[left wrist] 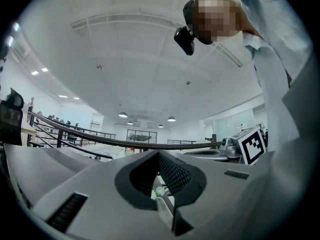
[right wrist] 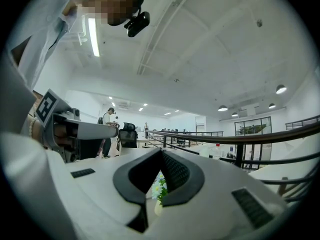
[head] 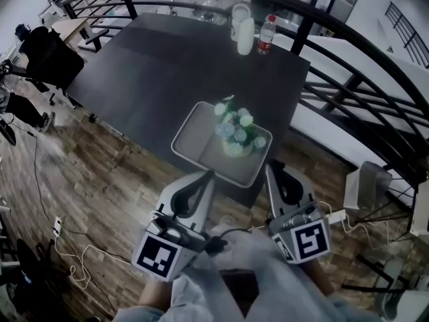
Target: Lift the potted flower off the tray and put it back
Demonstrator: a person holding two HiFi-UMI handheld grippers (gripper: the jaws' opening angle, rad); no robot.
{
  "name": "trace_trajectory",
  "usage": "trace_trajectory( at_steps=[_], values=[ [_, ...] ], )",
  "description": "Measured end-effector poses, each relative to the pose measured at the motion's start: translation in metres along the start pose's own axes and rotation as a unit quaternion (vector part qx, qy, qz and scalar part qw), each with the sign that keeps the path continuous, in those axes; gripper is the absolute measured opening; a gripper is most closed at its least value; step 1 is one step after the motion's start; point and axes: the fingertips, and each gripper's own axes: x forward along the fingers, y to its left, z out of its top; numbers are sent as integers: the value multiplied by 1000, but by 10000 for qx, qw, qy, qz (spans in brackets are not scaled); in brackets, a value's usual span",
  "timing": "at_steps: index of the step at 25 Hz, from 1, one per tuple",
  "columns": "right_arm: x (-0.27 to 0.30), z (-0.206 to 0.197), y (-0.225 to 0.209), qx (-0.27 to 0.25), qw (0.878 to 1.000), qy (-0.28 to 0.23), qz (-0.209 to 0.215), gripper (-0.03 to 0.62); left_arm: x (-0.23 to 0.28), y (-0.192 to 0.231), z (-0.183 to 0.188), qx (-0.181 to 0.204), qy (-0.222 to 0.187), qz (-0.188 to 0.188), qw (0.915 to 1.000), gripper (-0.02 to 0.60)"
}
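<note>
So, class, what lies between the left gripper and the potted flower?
Head view: only a bare stretch of the tray separates the left gripper from the potted flower.

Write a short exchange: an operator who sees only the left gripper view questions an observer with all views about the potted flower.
Operator: Where is it standing?
Observer: The potted flower stands in the grey tray, toward its right side in the head view.
Operator: Anything else on that table?
Observer: A water bottle and a white container stand at the far edge of the dark table.
</note>
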Motion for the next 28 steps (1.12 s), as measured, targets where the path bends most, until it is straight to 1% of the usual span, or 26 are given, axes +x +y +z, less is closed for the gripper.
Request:
trace_trajectory(
  at_steps=[6, 9, 15, 21, 24, 26, 28],
  values=[
    [2, -3, 1, -204, 9996, 95, 163, -2, 11, 1, 1, -100, -74, -109, 9999, -2],
    [0, -6, -7, -242, 9996, 117, 41, -2, 18, 0, 0, -70, -57, -168, 9998, -2],
    [-12, -13, -23, -63, 9995, 162, -268, -2, 26, -2, 1, 15, -63, -193, 9998, -2],
    [-12, -20, -30, 25, 9992, 243, -302, 0, 28, 9, -3, 17, 81, -81, 9999, -2],
    [-10, -27, -30, 42, 9990, 333, -295, 14, 31, 20, -11, 0, 186, 21, 9998, -6],
    [-7, -33, -30, 79, 9988, 398, -284, 45, 36, 25, -13, -20, 185, 38, 9998, -8],
    [-4, -38, -30, 109, 9984, 485, -277, 75, 40, 28, -17, -32, 273, -6, 9996, -8]
  ],
)
